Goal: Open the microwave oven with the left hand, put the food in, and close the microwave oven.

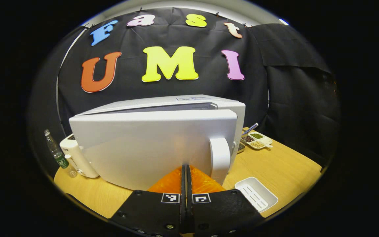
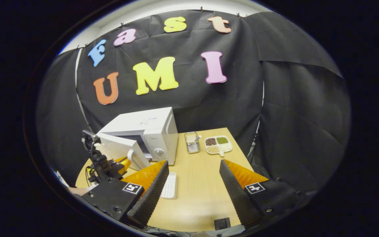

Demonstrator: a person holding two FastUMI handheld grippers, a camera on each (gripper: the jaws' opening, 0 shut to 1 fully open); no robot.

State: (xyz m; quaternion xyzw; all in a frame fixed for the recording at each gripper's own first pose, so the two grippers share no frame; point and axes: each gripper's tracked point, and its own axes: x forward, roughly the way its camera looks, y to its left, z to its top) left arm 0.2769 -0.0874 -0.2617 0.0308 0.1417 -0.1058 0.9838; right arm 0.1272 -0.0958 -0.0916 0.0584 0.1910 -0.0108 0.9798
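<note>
closing step in hand, by judgement: microwave oven (image 2: pixel 150 131) door (image 1: pixel 153 144) ajar, left gripper (image 1: pixel 186 171) clenched, empty, tips against it. right gripper (image 2: pixel 192 184) spread, empty. food location cannot be told. next: push door fully shut.

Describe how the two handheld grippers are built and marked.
Each gripper has two black finger mounts with screws, each bearing a small square black-and-white tag. The left gripper shows flat fingers that meet in a thin seam. The right gripper has wedge-shaped fingers with finely ribbed inner faces. Black cables run along the left gripper's body.
</note>
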